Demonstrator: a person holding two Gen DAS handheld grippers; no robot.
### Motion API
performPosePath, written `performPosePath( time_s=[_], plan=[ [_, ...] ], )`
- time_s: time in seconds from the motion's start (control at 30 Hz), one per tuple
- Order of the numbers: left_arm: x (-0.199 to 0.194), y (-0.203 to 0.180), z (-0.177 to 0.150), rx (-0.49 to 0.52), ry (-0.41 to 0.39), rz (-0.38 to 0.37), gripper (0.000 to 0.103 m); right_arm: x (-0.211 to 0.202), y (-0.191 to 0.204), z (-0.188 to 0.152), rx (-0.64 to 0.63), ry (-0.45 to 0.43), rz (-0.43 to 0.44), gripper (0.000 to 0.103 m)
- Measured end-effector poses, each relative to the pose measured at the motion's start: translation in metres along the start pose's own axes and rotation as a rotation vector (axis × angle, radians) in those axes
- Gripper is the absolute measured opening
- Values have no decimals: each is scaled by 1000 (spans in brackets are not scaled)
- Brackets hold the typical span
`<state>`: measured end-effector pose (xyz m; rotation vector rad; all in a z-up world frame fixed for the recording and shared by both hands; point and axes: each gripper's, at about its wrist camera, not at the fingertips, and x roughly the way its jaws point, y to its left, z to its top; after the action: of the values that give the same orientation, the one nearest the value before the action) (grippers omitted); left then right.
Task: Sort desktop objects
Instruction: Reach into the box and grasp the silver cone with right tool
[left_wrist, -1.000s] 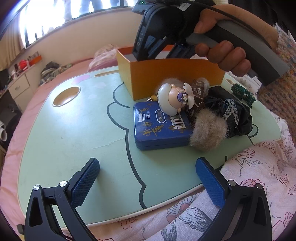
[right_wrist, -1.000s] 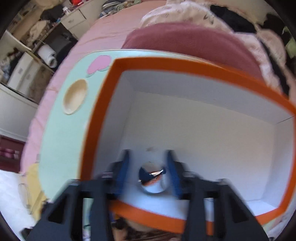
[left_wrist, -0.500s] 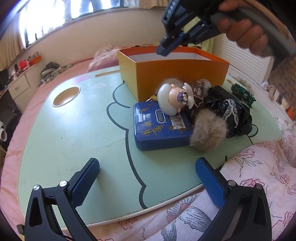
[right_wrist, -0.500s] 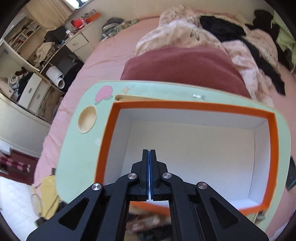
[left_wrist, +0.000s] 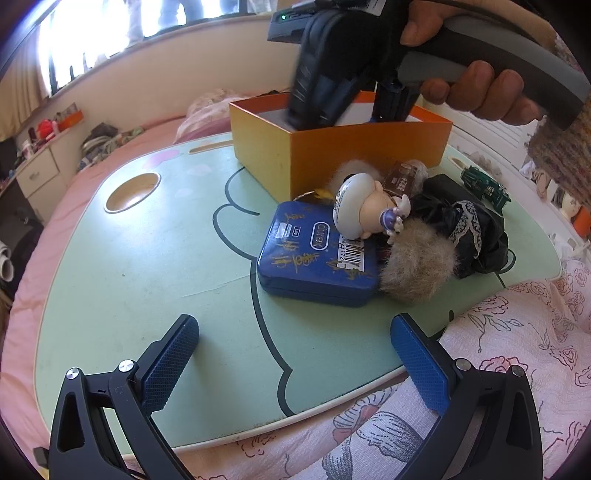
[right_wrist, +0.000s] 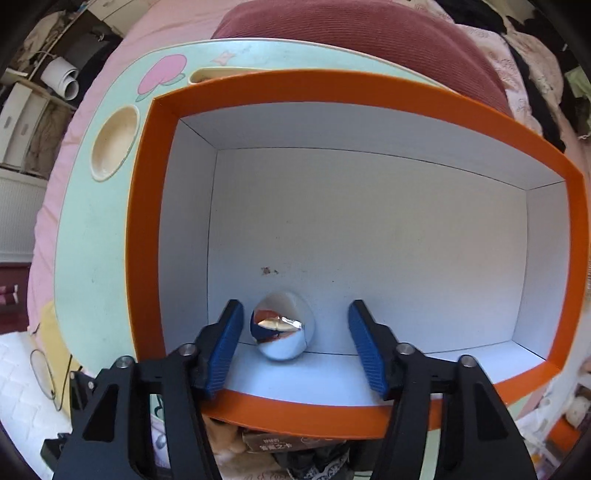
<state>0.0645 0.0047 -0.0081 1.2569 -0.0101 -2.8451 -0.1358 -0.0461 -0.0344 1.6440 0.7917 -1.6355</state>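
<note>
My right gripper points down into the orange box, and its jaws are opening. A shiny ball with blue and orange patches rests on the white box floor between the pads, close to the left one, and neither pad presses on it. In the left wrist view a hand holds that gripper over the box. My left gripper hangs open and empty over the table's near edge. Ahead of it lie a blue tin, a white doll figure and a fur pompom.
Black lace cloth, a small brown packet and a green toy car lie right of the box. The mint-green lap table has a round cup recess at far left. Floral bedding borders the near edge.
Half a second ago the right gripper was shut and raised above the box. It is now low inside the box with its jaws apart around the ball. The left gripper has not moved.
</note>
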Motion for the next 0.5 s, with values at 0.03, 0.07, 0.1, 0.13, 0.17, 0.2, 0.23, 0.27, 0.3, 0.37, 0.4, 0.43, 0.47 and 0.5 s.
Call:
performPosePath(
  time_s=[0.03, 0.07, 0.1, 0.13, 0.17, 0.2, 0.23, 0.27, 0.3, 0.37, 0.4, 0.43, 0.47, 0.5],
  plan=[
    [1, 0, 0, 0, 0, 0, 103, -4, 0, 2, -5, -4, -41, 32],
    [1, 1, 0, 0, 0, 0, 103, -9, 1, 3, -10, -12, -54, 32],
    [1, 1, 0, 0, 0, 0, 103, -13, 0, 5, -15, -22, -53, 32],
    [1, 1, 0, 0, -1, 0, 103, -17, 0, 6, -17, -33, -50, 32],
    [1, 1, 0, 0, -1, 1, 103, -23, -2, 7, -19, -46, -43, 32],
    [2, 1, 0, 0, -1, 0, 103, -28, -4, 9, -17, -56, -29, 31],
    [2, 1, 0, -1, -1, 1, 103, -35, -8, 10, -8, -72, -6, 31],
    [1, 0, 0, -1, -1, 1, 103, -46, -13, 12, 7, -101, 20, 31],
    [2, 1, 0, -1, -1, 2, 103, -57, -19, 12, 21, -134, 43, 31],
    [1, 0, 0, -2, -1, 1, 103, -85, -30, 8, 33, -192, 104, 31],
    [1, 0, 0, -2, -1, 2, 103, -99, -34, 4, 23, -215, 133, 31],
    [1, 0, 0, -2, -1, 2, 103, -111, -36, -1, 10, -237, 146, 31],
    [1, 1, 0, -2, -1, 3, 103, -126, -37, -11, -10, -278, 146, 32],
    [2, 1, 0, -2, -1, 3, 103, -138, -40, -22, -29, -320, 138, 32]
  ],
)
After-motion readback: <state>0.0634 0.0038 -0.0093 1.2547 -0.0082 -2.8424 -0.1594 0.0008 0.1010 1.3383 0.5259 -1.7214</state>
